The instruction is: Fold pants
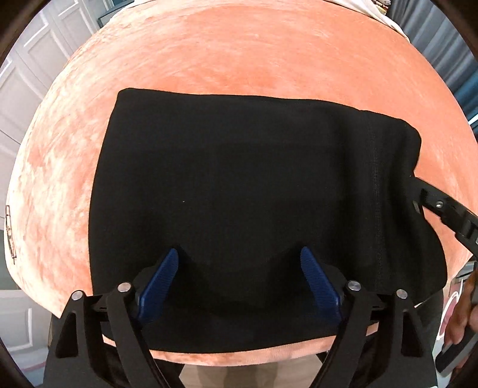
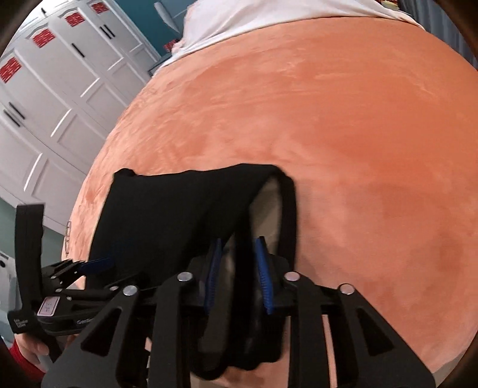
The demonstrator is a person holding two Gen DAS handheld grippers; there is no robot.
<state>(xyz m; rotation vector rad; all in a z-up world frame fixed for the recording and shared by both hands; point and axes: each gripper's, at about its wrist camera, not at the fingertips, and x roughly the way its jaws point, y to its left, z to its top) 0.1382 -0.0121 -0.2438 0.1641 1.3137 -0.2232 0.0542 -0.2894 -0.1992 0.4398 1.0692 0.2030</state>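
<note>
1. I see the black pants (image 1: 239, 185) lying folded on the orange blanket (image 1: 239, 59), filling the middle of the left wrist view.
2. My left gripper (image 1: 239, 268) stands wide over the near edge, pads clear of the cloth.
3. My right gripper (image 2: 237, 268) is narrow, pinching the waistband end at 3 o'clock of the pants.

We count one pair of black pants (image 1: 239, 185), folded into a single flat bundle. We count one salmon-coloured bed (image 1: 239, 59) under it, and one white sheet (image 2: 269, 18) at the bed's far edge. We count two tools: the left tool (image 1: 239, 262) and the right tool (image 2: 239, 256), each with two blue pads. One white wardrobe (image 2: 59, 89) stands at the left.
</note>
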